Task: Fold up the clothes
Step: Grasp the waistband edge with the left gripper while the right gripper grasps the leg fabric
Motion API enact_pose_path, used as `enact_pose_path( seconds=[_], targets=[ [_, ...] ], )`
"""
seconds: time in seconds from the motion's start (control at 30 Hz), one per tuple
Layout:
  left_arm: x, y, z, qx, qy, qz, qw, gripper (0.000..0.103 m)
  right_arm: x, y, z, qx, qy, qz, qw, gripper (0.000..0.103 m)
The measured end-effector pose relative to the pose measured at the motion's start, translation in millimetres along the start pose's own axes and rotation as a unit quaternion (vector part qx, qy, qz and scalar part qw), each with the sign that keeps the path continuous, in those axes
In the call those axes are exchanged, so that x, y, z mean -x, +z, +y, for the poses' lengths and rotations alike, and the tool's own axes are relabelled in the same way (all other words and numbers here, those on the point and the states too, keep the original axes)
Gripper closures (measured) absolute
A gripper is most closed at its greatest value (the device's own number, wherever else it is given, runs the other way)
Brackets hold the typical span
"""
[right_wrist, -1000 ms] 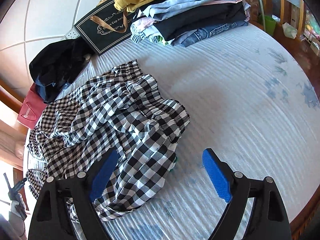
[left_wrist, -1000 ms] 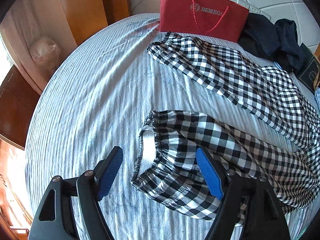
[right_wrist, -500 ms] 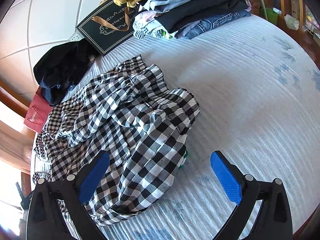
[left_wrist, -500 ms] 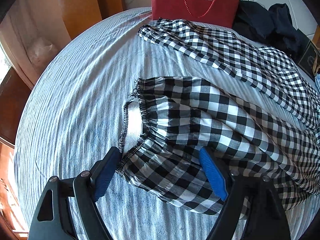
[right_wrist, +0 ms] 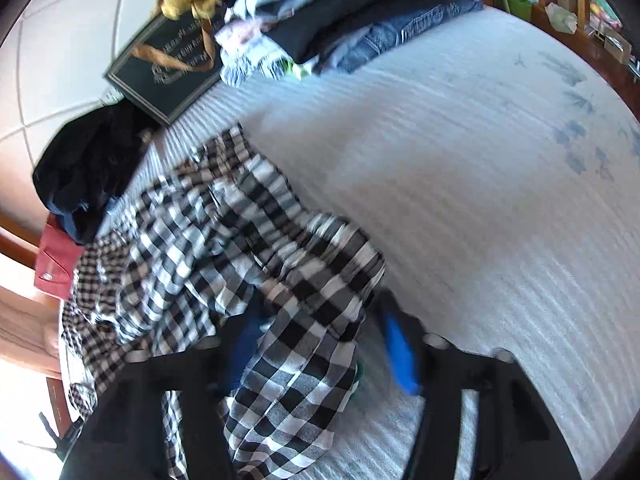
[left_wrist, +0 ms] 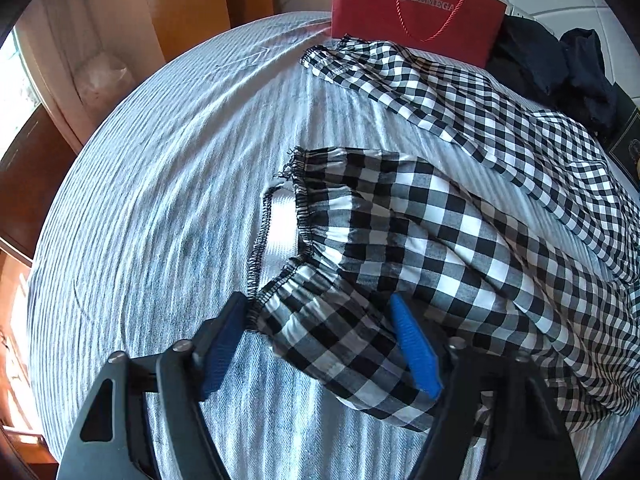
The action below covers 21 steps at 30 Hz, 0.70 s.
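Note:
Black-and-white checked trousers (left_wrist: 440, 220) lie spread on the striped bed (left_wrist: 160, 200), two legs running toward the left. My left gripper (left_wrist: 320, 340) is open, its blue pads on either side of the near leg's gathered cuff (left_wrist: 320, 320), low over the cloth. In the right wrist view the same trousers (right_wrist: 240, 248) lie bunched at the waist end. My right gripper (right_wrist: 320, 352) is open and straddles the near edge of the checked cloth (right_wrist: 296, 380); this view is blurred by motion.
A red paper bag (left_wrist: 416, 12) and dark clothes (left_wrist: 560, 68) lie at the bed's far end. A stack of folded clothes (right_wrist: 340, 12) and a black gift bag (right_wrist: 164, 72) sit at the back. Wooden furniture (left_wrist: 188, 12) borders the bed.
Both grippers have moved forward and down onto the trousers. The left one now straddles the leg cuff; the right one now straddles the waist-end cloth. Both have narrowed slightly but stay open.

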State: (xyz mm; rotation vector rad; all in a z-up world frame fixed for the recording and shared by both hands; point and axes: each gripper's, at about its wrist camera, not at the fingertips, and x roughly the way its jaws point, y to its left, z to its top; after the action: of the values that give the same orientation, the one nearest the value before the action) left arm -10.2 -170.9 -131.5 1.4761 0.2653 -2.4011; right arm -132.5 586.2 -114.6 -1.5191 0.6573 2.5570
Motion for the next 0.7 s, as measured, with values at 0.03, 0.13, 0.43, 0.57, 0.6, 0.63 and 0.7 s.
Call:
enact_pose_path(
  seconds=[0.03, 0.13, 0.43, 0.57, 0.6, 0.63, 0.7],
  targets=[
    [3, 1, -1, 0.009, 0.005, -0.002, 0.9999, 0.082, 6, -1, 8, 0.010, -0.012, -0.009, 1.000, 0.095],
    [17, 3, 7, 0.040, 0.012, -0.016, 0.9990, 0.084, 34, -9, 16, 0.015, -0.032, -0.039, 0.999, 0.097],
    [30, -23, 47, -0.003, 0.020, 0.026, 0.9995, 0.067, 88, -78, -24, -0.030, -0.084, -0.009, 0.996, 0.075],
    [33, -40, 64, 0.009, -0.021, 0.018, 0.9996, 0.046, 96, -107, -52, -0.076, -0.068, -0.012, 0.995, 0.064],
    [40, -40, 69, 0.013, -0.029, 0.004, 0.9995, 0.037, 102, -110, -54, -0.078, -0.056, -0.020, 0.995, 0.060],
    [46, -40, 73, 0.016, -0.036, -0.008, 0.9992, 0.032, 107, -113, -53, -0.071, -0.044, -0.025, 0.996, 0.051],
    [52, -37, 77, 0.017, -0.040, -0.022, 0.9988, 0.026, 111, -117, -44, -0.052, -0.021, -0.029, 0.998, 0.044]
  ],
)
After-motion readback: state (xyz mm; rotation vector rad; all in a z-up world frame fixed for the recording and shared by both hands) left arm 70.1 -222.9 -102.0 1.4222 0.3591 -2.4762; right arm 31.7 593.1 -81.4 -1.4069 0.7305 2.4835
